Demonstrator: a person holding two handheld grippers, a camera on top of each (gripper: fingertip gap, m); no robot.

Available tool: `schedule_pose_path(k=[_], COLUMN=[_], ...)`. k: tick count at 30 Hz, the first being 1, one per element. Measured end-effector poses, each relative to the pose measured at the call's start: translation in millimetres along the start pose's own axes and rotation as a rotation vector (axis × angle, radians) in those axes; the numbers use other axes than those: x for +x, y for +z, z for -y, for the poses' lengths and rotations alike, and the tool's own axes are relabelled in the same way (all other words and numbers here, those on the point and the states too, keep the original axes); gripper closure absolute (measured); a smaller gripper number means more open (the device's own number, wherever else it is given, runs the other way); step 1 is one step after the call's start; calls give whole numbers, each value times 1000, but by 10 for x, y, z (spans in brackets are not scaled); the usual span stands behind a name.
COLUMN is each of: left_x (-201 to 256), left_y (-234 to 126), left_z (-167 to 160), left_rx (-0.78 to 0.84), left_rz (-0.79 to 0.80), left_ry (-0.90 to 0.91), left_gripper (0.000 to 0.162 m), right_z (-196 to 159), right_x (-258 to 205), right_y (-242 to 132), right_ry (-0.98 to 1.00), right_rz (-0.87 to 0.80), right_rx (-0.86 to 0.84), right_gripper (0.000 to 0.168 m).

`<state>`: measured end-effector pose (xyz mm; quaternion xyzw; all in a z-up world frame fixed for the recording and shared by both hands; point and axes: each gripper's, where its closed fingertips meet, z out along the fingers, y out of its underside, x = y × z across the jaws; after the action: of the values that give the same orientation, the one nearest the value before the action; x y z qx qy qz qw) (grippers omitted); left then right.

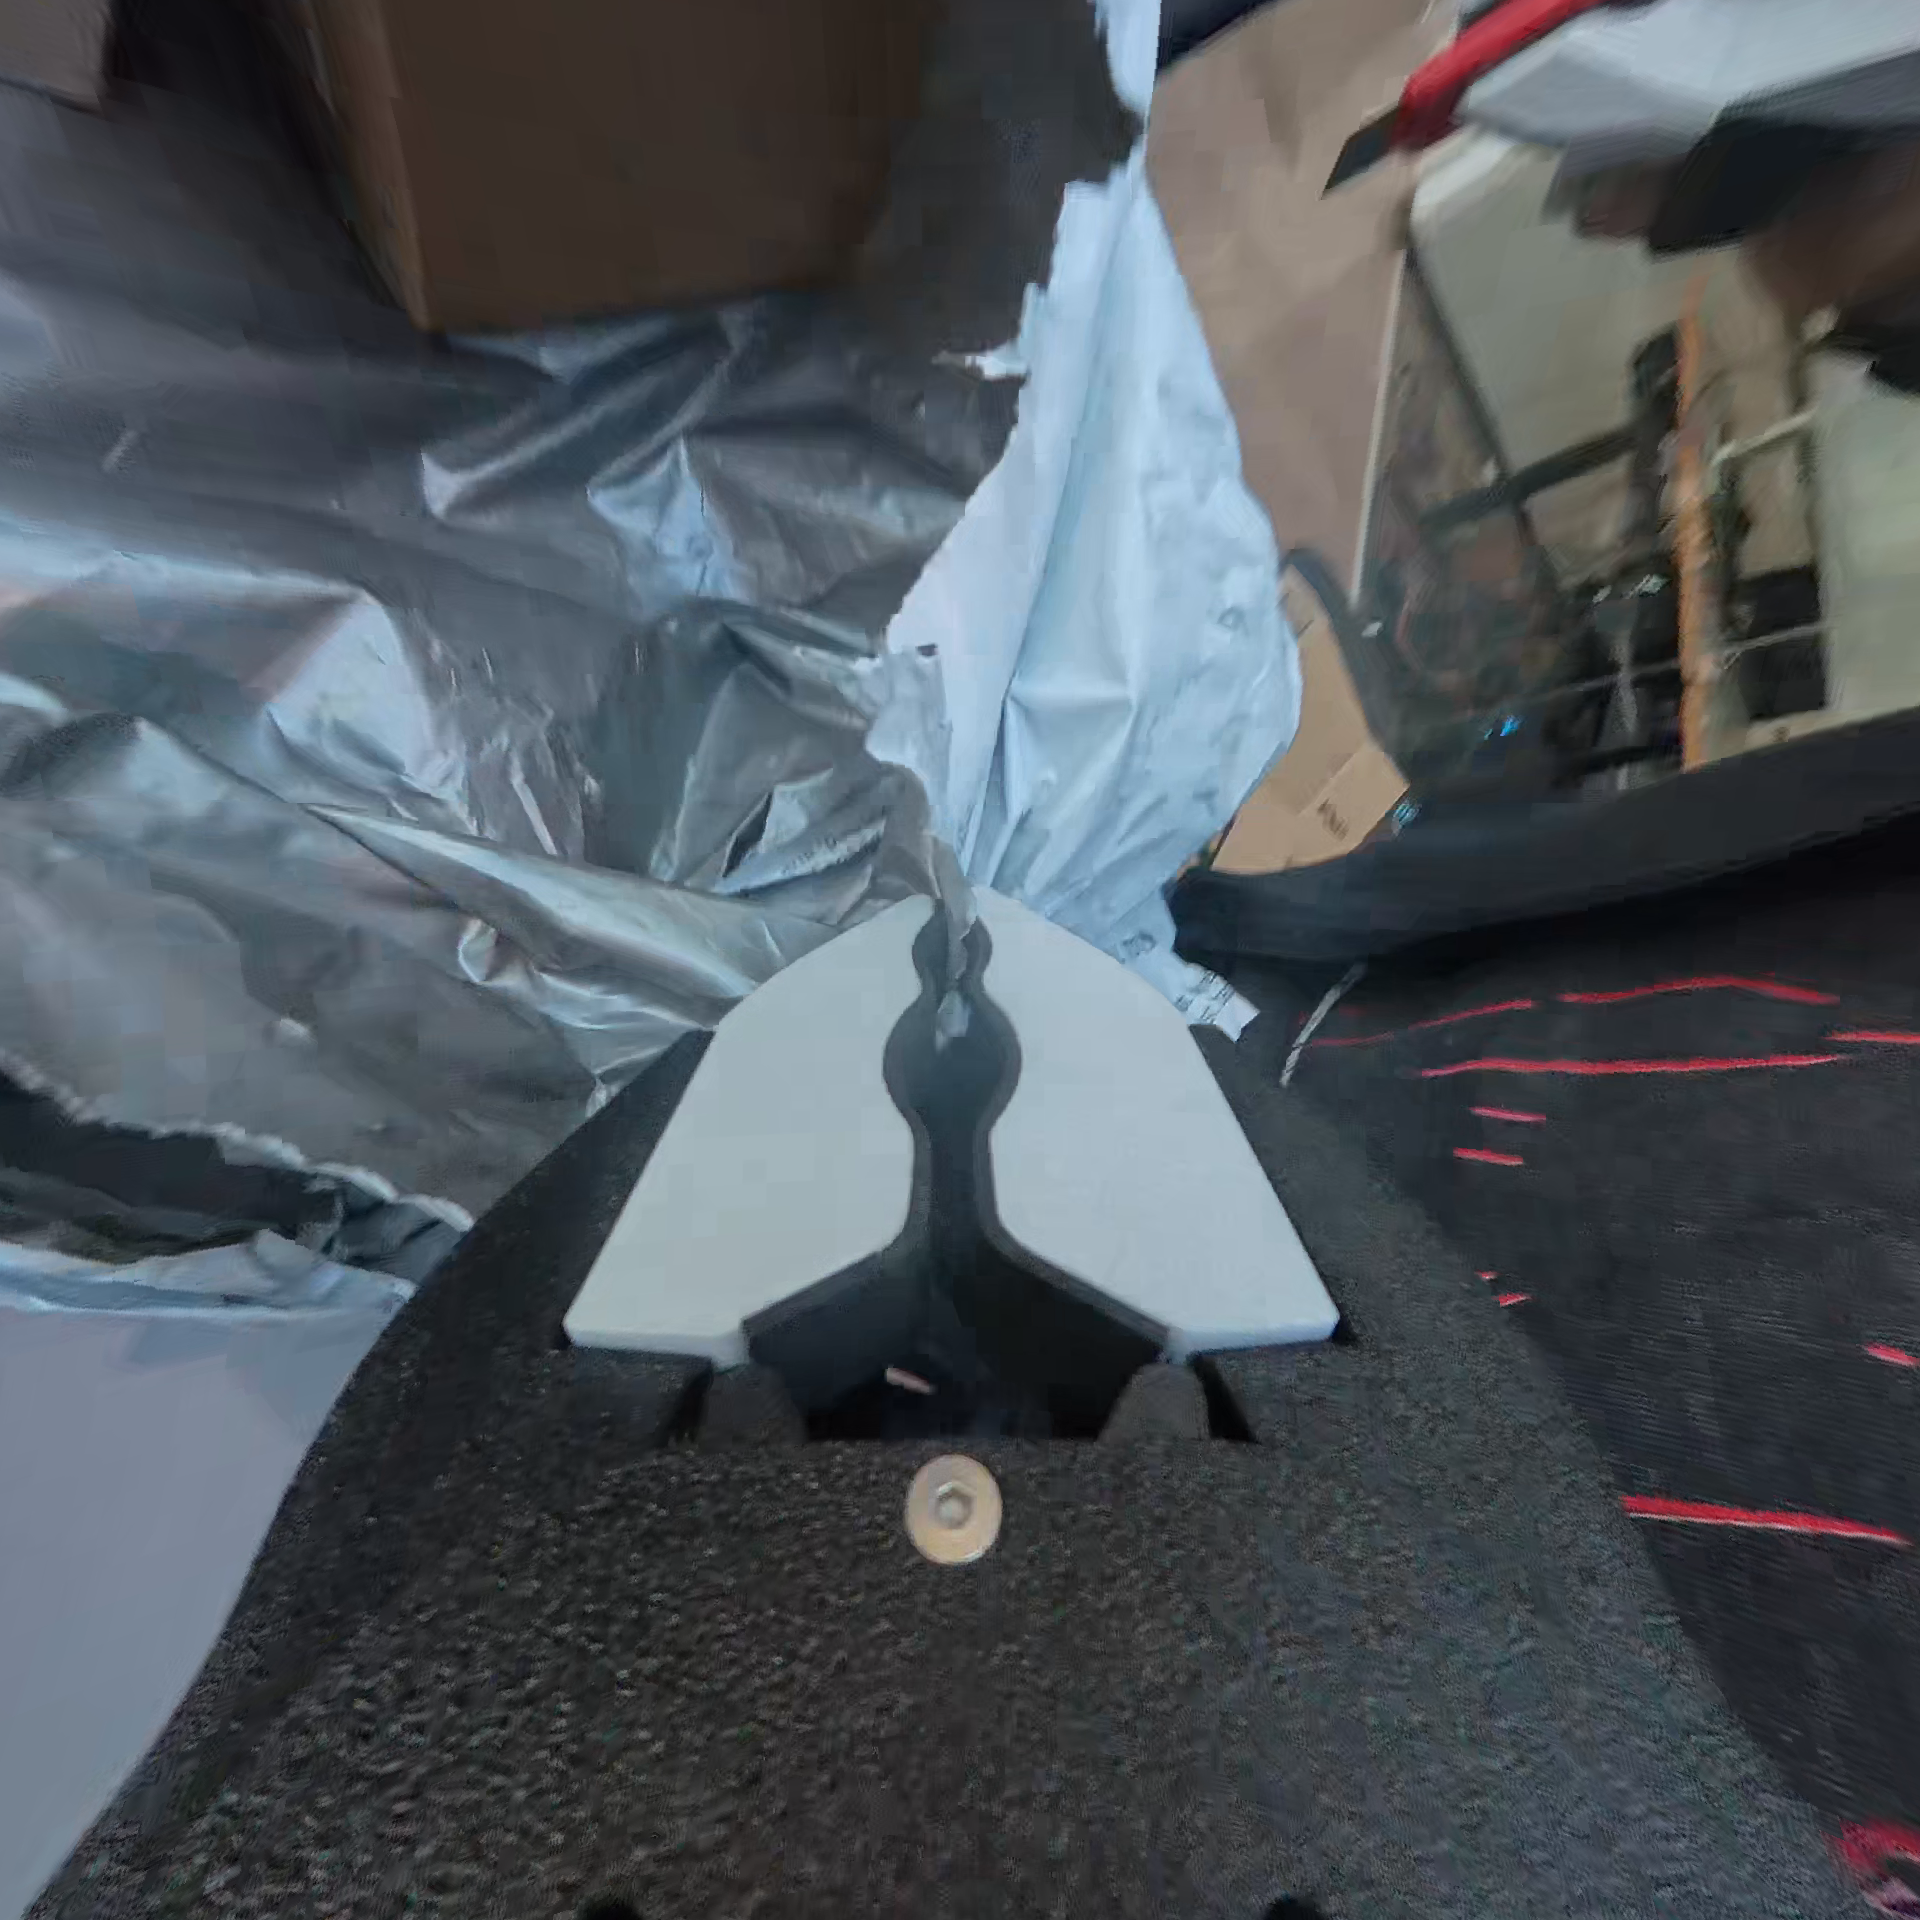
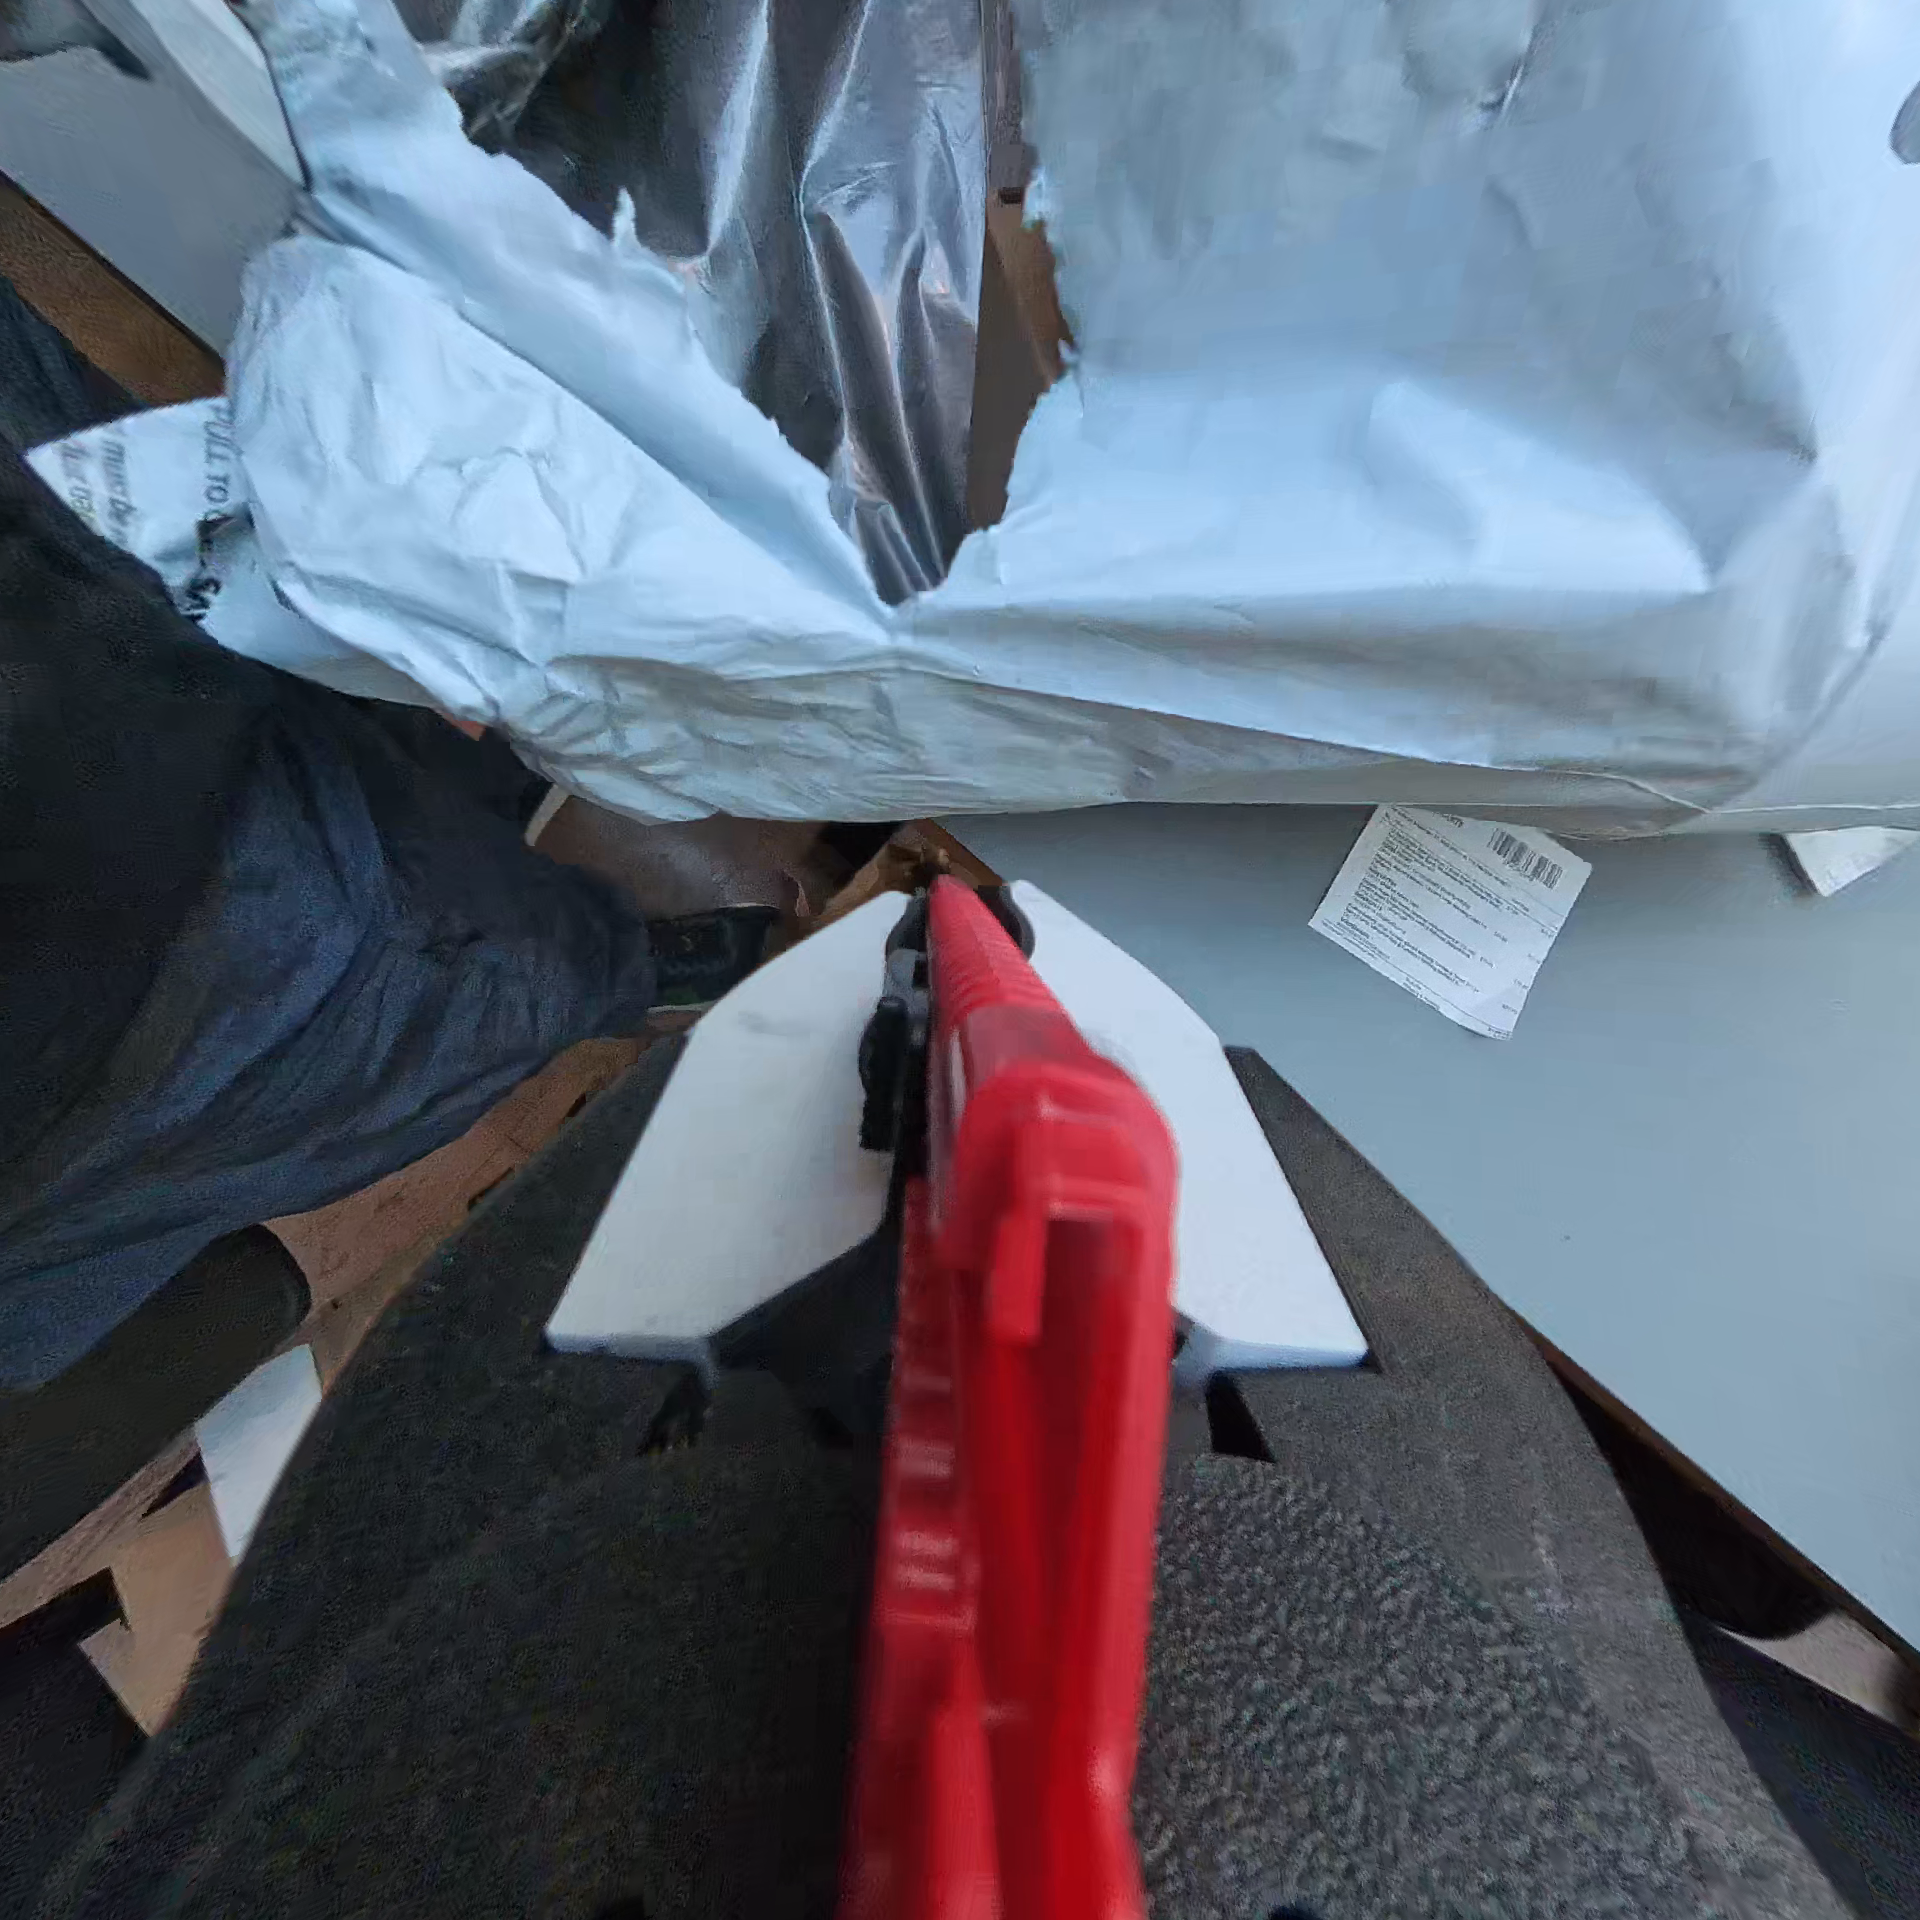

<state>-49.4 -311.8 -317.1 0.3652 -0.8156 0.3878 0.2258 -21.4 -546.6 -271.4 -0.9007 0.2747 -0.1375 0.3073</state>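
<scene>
My left gripper (image 1: 951,935) is shut on a torn edge of a plastic mailer bag (image 1: 1091,623), pale blue-white outside and silver-grey inside (image 1: 468,623). The bag is ripped open and crumpled in front of it. My right gripper (image 2: 951,904) is shut on a red utility knife (image 2: 1023,1299), whose handle runs back toward the camera and whose tip points at the lower edge of the same bag (image 2: 1351,468). The bag's torn slit (image 2: 883,416) shows the silver lining. The right gripper with the red knife also shows blurred at the top right of the left wrist view (image 1: 1558,83).
A cardboard box (image 1: 623,156) stands behind the bag. Black fabric with red lines (image 1: 1610,1195) lies to the right. A grey table top (image 2: 1558,1195) bears a white printed label (image 2: 1455,914). Dark blue cloth (image 2: 260,883) and brown cardboard (image 2: 416,1226) lie to the left. There is about 25 cm between the tips of the two grippers.
</scene>
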Motion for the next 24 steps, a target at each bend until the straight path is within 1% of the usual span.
schedule_pose_path(k=[1,3,4,5,6,7,9,11,12,14,17,19,21,24], left_x=[41,178,248,302,344,377,366,256,169,-24,-310,-450,-500,-446], left_y=[-67,-218,-312,-414,-525,-645,-894,-1159,-1296,-1571,-1937,-2135,-2280,-2400], left_z=[100,275,363,444,511,565,609,550,477,241,-284,-679,-1045,-1488], left_rx=[74,192,254,313,366,416,493,555,582,628,675,698,709,698], left_rz=[-29,-101,-134,-156,-176,-194,-192,-135,-95,-21,75,136,173,206], left_ry=[-2,38,65,85,97,101,87,62,41,-16,-133,-213,-279,-340], left_gripper=[161,160,158,155,151,149,144,142,138,137,137,138,138,140], right_z=[111,445,645,854,1069,1286,1707,2076,2233,2491,2740,2815,2839,2929], right_x=[2,-27,-57,-103,-169,-252,-463,-744,-911,-1295,-1962,-2418,-2873,-3474], right_y=[-29,-31,-7,34,86,146,290,492,624,946,1563,2042,2505,3068], right_ry=[3,4,-5,-22,-42,-62,-92,-112,-124,-161,-245,-263,-210,27], right_rz=[-7,0,6,15,30,47,92,161,201,286,413,512,657,885], right_rx=[18,72,102,129,155,180,231,266,275,268,195,113,-9,-223], right_gripper=[157,157,157,161,161,157,157,157,157,157,157,157,157,157])
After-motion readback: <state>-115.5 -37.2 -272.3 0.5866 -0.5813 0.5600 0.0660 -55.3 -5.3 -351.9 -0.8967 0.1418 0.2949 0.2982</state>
